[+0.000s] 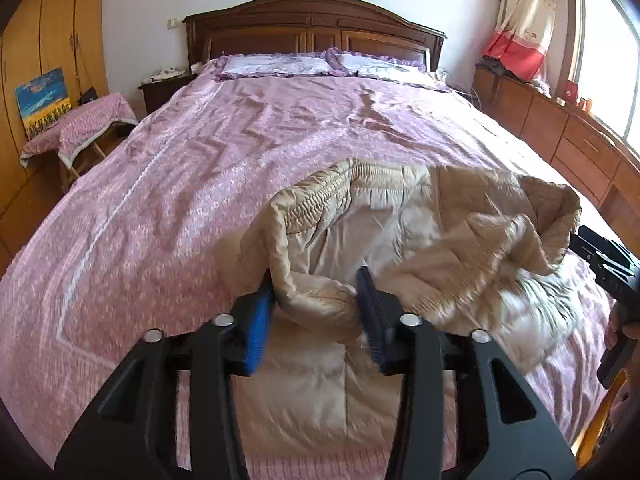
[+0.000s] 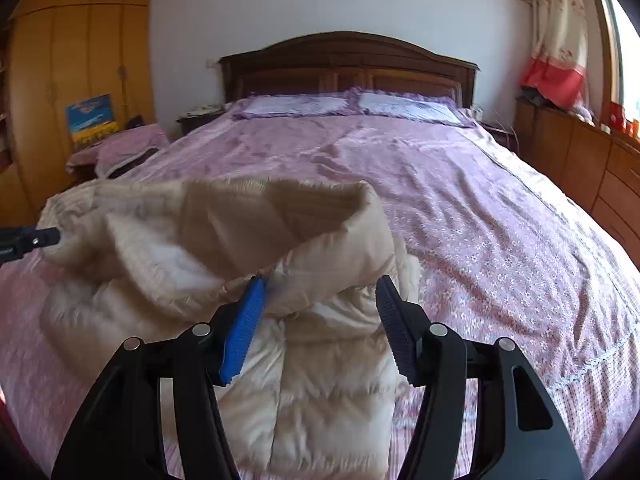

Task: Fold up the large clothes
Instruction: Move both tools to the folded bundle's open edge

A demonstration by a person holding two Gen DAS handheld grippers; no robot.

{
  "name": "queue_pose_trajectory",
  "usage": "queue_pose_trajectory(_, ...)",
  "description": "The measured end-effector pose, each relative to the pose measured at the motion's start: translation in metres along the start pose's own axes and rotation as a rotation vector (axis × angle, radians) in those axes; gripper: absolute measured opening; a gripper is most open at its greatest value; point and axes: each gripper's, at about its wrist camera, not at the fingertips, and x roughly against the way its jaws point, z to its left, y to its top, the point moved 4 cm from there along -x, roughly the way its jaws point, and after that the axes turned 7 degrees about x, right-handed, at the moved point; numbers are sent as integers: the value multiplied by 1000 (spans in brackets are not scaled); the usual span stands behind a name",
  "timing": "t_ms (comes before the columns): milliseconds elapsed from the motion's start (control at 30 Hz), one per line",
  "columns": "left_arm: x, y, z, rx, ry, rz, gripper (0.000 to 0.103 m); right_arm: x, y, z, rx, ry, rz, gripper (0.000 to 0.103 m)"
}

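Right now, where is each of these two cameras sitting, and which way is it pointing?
Left wrist: on the left gripper, facing the headboard; its fingers pinch the beige padded coat; the right gripper shows at right.
Right wrist: on the right gripper, same direction, pinching that coat.
Shared: coat, bed, pillows.

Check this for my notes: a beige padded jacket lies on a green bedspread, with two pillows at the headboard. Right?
One error: the bedspread is pinkish purple, not green, as the right wrist view shows. The beige padded jacket does lie on it, with two pillows at the headboard.
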Motion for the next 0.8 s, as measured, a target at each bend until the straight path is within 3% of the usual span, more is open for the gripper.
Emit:
queue_pose_trajectory(33, -5, 3, 1, 2, 8, -1, 72, -5, 2, -1, -6, -5, 6, 58)
queue_pose_trajectory(67, -10, 6, 3, 8, 23, -8, 75, -12, 4, -4, -14, -15, 14, 58)
queue_pose_trajectory(300, -15, 14, 14, 96, -1, -5, 81, -55, 7, -14, -45, -67, 92, 58)
queue_pose_trajectory(500, 14, 9, 16, 54, 17, -53, 86, -85, 3, -20, -62, -87, 145, 60)
queue_pose_trajectory(600, 24, 2, 18, 16, 43, -59, 91, -76, 4, -22, -84, -74, 127, 62)
queue_pose_trajectory(700, 21, -8, 23, 2, 51, -43, 93, -55, 2, -29, -119, -76, 88, 78)
queue_pose_trajectory(800, 10, -14, 27, -4, 36, -20, 93, -35, -6, -39, -158, -49, 68, 78)
